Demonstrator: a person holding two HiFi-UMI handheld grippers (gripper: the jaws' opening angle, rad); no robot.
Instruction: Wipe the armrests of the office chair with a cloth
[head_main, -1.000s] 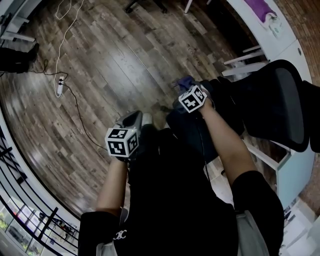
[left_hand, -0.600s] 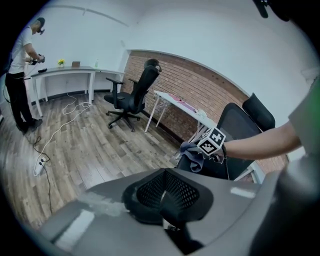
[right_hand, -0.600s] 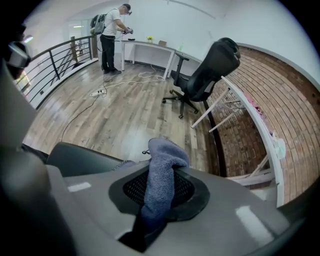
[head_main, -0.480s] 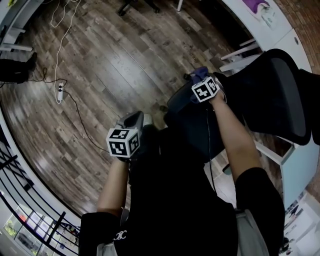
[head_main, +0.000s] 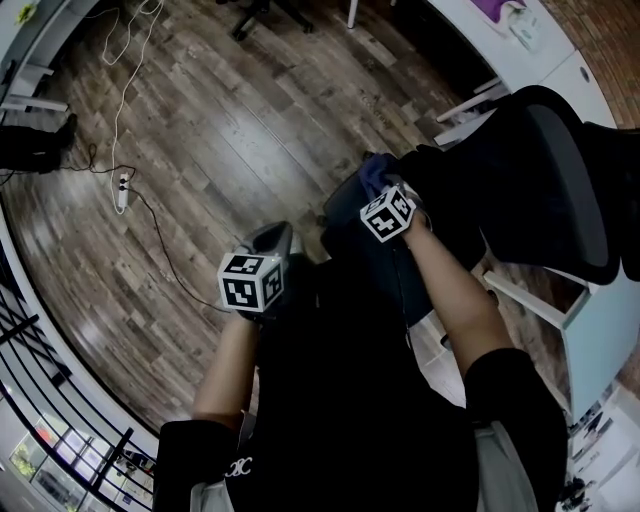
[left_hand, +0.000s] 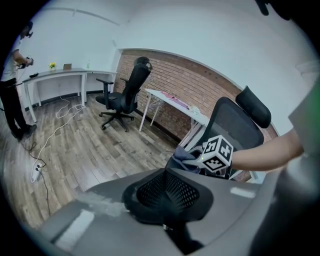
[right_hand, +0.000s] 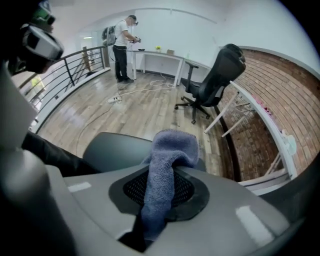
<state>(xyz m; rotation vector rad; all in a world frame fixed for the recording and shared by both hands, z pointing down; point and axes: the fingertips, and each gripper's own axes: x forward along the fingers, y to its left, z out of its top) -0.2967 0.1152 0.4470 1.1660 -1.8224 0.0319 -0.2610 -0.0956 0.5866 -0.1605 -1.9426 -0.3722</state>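
A black office chair (head_main: 540, 180) stands at the right of the head view, its dark seat (head_main: 385, 265) in front of me. My right gripper (head_main: 380, 190) is shut on a blue-grey cloth (right_hand: 167, 160), whose free end (head_main: 374, 172) lies on a dark rounded pad (right_hand: 112, 147) of the chair. I cannot tell whether that pad is the armrest or the seat edge. My left gripper (head_main: 270, 240) hangs over the floor to the chair's left, jaws together and holding nothing. The left gripper view shows the cloth (left_hand: 184, 156) and the right gripper's marker cube (left_hand: 216, 154).
A second black office chair (right_hand: 215, 75) stands by a white desk (right_hand: 160, 55) and a brick wall. A power strip (head_main: 121, 190) with cables lies on the wood floor. A person (right_hand: 122, 47) stands at the desk. A railing (right_hand: 70, 72) is at the left.
My right gripper with the cloth slid away along the chair, then back toward me. The left gripper has stayed where it was.
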